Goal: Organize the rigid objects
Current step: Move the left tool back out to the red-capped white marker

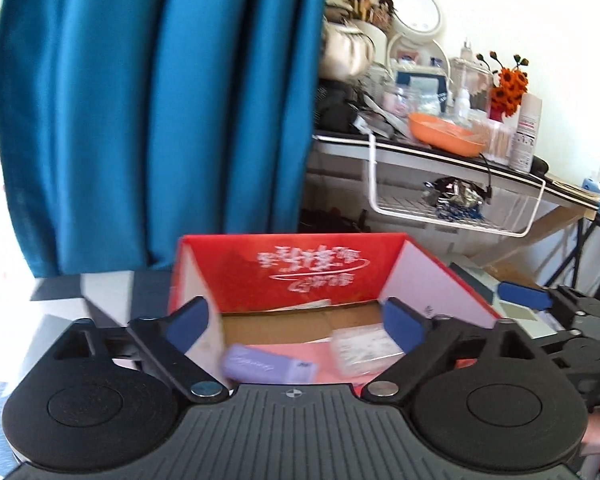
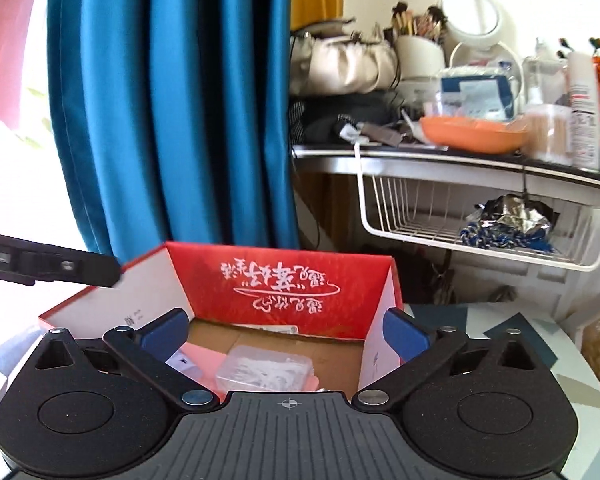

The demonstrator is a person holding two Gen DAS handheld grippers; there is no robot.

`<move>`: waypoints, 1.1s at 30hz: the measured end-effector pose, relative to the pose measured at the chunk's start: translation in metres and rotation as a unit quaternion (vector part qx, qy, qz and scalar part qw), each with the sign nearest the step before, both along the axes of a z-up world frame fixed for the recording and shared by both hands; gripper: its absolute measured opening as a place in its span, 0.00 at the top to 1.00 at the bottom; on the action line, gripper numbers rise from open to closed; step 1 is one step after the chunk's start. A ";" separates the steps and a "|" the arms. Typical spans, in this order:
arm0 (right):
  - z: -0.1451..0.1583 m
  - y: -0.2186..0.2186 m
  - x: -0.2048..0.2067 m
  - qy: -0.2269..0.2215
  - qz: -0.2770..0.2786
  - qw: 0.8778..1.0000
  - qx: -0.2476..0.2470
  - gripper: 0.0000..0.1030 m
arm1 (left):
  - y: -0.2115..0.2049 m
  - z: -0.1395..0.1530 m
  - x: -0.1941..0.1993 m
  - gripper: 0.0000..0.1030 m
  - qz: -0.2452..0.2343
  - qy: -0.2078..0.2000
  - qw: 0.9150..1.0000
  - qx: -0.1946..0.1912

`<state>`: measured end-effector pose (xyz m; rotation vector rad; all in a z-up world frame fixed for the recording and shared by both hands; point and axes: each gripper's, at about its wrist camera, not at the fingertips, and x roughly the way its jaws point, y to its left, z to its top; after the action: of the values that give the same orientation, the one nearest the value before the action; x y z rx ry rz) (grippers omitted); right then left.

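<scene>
While both tools hang over the red cardboard box (image 1: 292, 268), I judge the sorting well along. My left tool (image 1: 296, 322) stands with its jaws spread wide and nothing between the blue pads (image 1: 188, 322); my right tool (image 2: 286, 334) is just as wide apart and just as empty.

Inside the box, on its brown floor, I see a lilac case (image 1: 266, 366), a clear plastic box of small white pieces (image 2: 264, 370) and some pink flat thing under them, too blurred to name. These look already put away, so that part seems done. What is left I cannot tell: no loose item shows on the patterned surface (image 2: 500, 320) around the box, though both views cover only part of it.

The lilac case lies flat, and in the left wrist view its long axis runs across the picture, tipped slightly down to the right, with its paler end toward the right wall. It sits near the box's close left corner. The clear box lies flat just beside it to the right, whether touching I cannot say, its long side also roughly crosswise. The red box itself stands open-topped, its printed inner wall facing me, writing upside down.

Beyond it, a cluttered dressing table with an orange dish (image 1: 444, 132) plays no part.
</scene>
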<state>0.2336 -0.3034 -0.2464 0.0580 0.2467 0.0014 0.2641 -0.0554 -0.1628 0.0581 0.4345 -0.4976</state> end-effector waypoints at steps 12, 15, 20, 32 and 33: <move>-0.025 0.044 -0.061 -0.053 -0.030 0.998 -0.015 0.00 | 0.054 -0.026 -0.028 0.00 0.041 0.052 0.998 -0.012; -0.036 0.054 -0.063 -0.035 -0.011 0.999 -0.035 0.00 | 0.064 -0.039 -0.033 0.00 0.048 0.068 0.996 -0.013; -0.053 0.063 -0.057 0.007 0.007 1.000 -0.026 0.00 | 0.068 -0.058 -0.033 0.01 0.043 0.093 0.995 -0.009; -0.079 0.069 -0.016 0.097 0.028 0.995 0.021 0.12 | 0.070 -0.092 -0.008 0.26 0.031 0.151 0.988 -0.024; -0.081 0.069 -0.014 0.102 0.033 0.994 0.026 0.16 | 0.069 -0.095 -0.006 0.30 0.033 0.156 0.987 -0.026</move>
<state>0.2196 -0.2340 -0.3276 0.1019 0.4526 0.0688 0.2581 0.0140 -0.2582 -0.0845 0.7267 -0.4543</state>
